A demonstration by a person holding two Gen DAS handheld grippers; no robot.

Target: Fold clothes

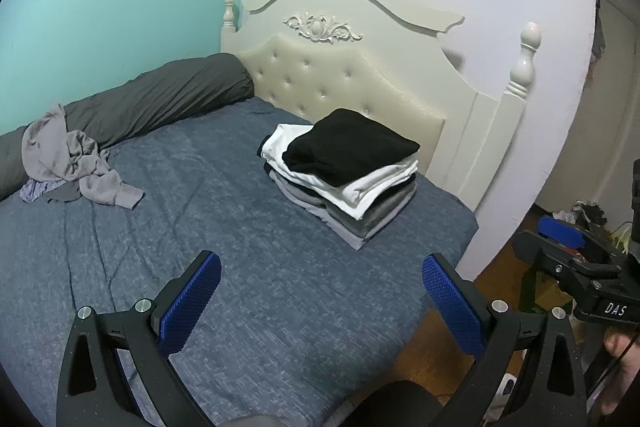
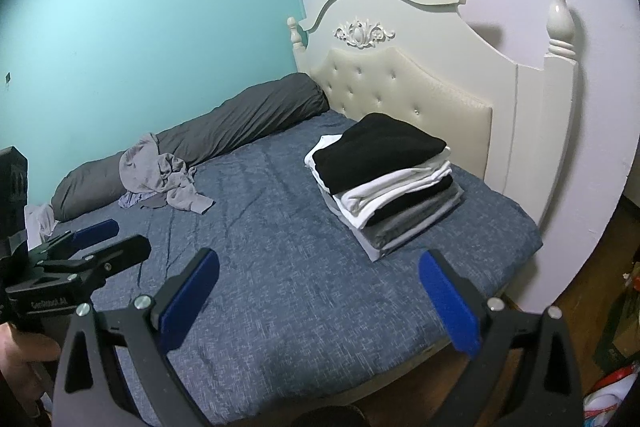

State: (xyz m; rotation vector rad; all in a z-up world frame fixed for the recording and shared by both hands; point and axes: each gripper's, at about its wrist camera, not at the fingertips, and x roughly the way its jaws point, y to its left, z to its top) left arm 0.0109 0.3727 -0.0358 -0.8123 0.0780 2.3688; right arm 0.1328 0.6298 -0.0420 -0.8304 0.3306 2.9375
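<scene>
A neat stack of folded clothes (image 1: 352,187) (image 2: 392,199) lies on the bed near the headboard, with a black garment (image 1: 352,143) (image 2: 376,151) on top. A crumpled grey garment (image 1: 72,159) (image 2: 164,171) is heaped at the far left against a long dark grey bolster (image 1: 160,95) (image 2: 240,127). My left gripper (image 1: 322,261) hovers open over the near part of the blue bedsheet (image 1: 200,207) (image 2: 260,235), holding nothing. My right gripper (image 2: 319,261) is open too, empty, beside the left one and short of the stack.
A cream tufted headboard (image 1: 340,67) (image 2: 400,79) with posts stands behind the stack. Teal wall on the left, white wall on the right. Wood floor with clutter (image 2: 616,347) lies past the bed's right edge. A hand (image 2: 24,359) grips the left tool.
</scene>
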